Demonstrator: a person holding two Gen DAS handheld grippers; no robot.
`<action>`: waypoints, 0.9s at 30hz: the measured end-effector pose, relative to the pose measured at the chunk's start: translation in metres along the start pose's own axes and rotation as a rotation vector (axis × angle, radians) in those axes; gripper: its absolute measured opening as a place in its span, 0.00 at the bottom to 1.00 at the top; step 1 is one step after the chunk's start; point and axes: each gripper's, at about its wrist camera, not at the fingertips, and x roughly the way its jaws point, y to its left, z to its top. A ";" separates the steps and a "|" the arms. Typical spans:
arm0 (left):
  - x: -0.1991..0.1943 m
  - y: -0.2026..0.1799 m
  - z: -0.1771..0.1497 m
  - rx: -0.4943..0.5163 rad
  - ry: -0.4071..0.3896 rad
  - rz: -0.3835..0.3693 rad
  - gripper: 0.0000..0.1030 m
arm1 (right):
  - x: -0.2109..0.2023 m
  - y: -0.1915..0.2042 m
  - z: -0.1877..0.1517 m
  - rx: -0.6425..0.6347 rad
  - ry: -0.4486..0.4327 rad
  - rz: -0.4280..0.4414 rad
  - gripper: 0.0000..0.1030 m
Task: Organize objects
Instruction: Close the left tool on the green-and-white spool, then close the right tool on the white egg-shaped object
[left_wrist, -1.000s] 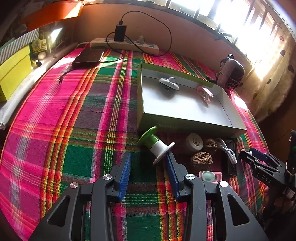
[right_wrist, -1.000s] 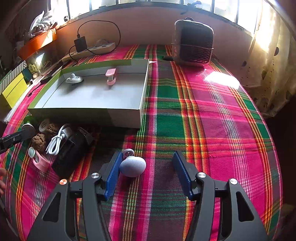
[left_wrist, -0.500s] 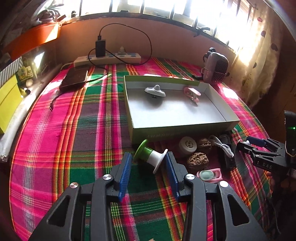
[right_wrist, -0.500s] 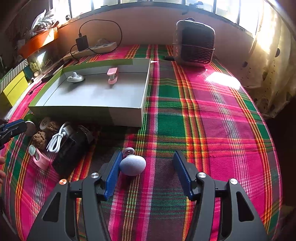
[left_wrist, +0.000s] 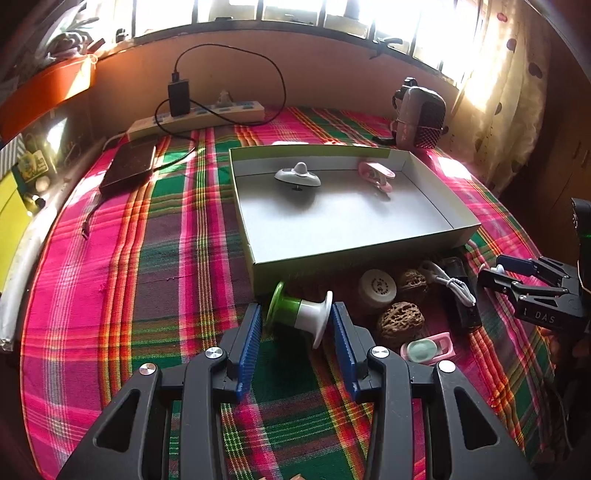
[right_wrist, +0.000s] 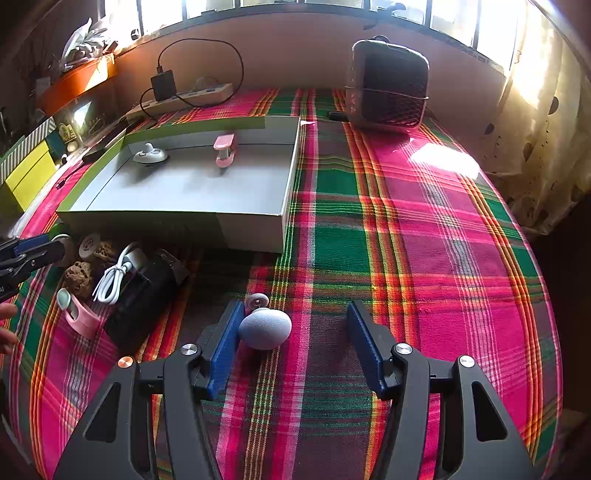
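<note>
My left gripper (left_wrist: 297, 321) has its blue pads on both ends of a green-and-white spool (left_wrist: 300, 312) lying on its side just in front of the shallow grey box (left_wrist: 332, 258). The box holds a grey spinning top (left_wrist: 298, 174) and a pink clip (left_wrist: 376, 173). My right gripper (right_wrist: 293, 328) is open; a grey egg-shaped object (right_wrist: 265, 328) rests against its left pad on the cloth, with a small pink knob (right_wrist: 256, 300) just beyond.
In front of the box lie a white round lid (left_wrist: 376, 286), two walnuts (left_wrist: 400, 319), a white cable (left_wrist: 452, 284) on a black device (left_wrist: 461, 295), and a pink case (left_wrist: 428, 349). A heater (right_wrist: 388, 86), power strip (left_wrist: 195, 116) and black power bank (left_wrist: 129, 168) stand at the back.
My left gripper has moved forward and narrowed around the green-and-white spool, which now sits between the pads. The right gripper has stayed put with the egg against its left pad.
</note>
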 end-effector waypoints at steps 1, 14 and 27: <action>0.001 0.000 0.000 -0.001 0.003 0.000 0.35 | 0.000 0.000 0.000 0.000 0.000 0.000 0.57; 0.012 -0.001 0.003 -0.024 0.029 0.019 0.35 | 0.000 -0.001 -0.001 -0.009 0.000 0.010 0.57; 0.013 -0.002 0.002 -0.048 0.025 0.038 0.35 | 0.000 -0.002 0.000 -0.017 -0.002 0.002 0.57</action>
